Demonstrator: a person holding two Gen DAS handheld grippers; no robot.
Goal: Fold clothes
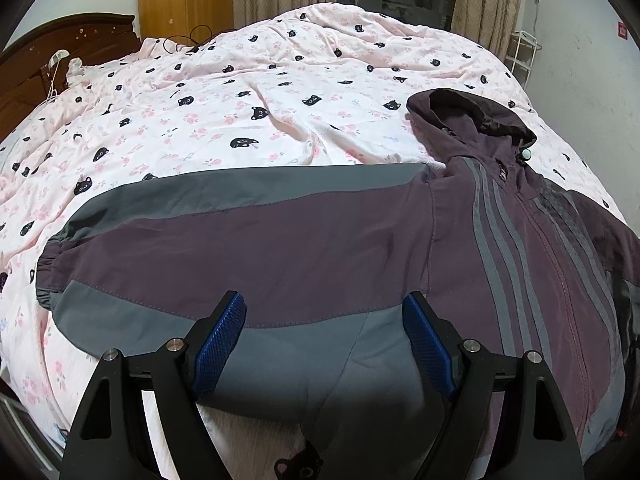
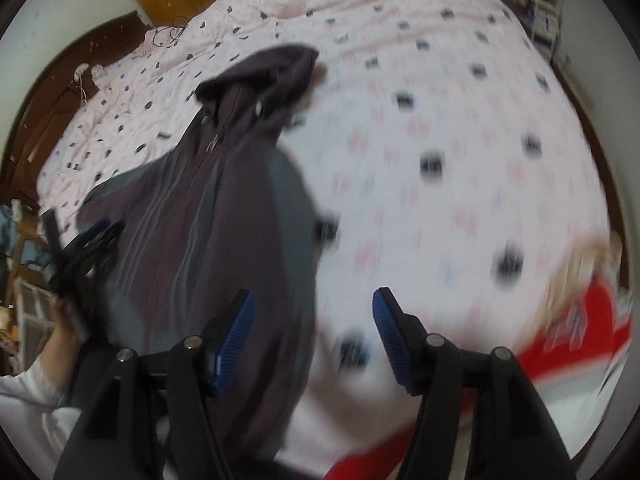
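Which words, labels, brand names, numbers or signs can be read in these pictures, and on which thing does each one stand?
None can be read.
Red sign on the wall: too small to read.
Small dark tag by the zipper on the jacket: too small.
White marks on the red garment: blurred, unreadable.

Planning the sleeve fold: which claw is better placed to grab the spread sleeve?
Probably left. The left claw is open directly over the jacket sleeve's lower edge, view sharp. The right claw, open and empty, straddles the jacket's far edge over the bedsheet, view motion-blurred.
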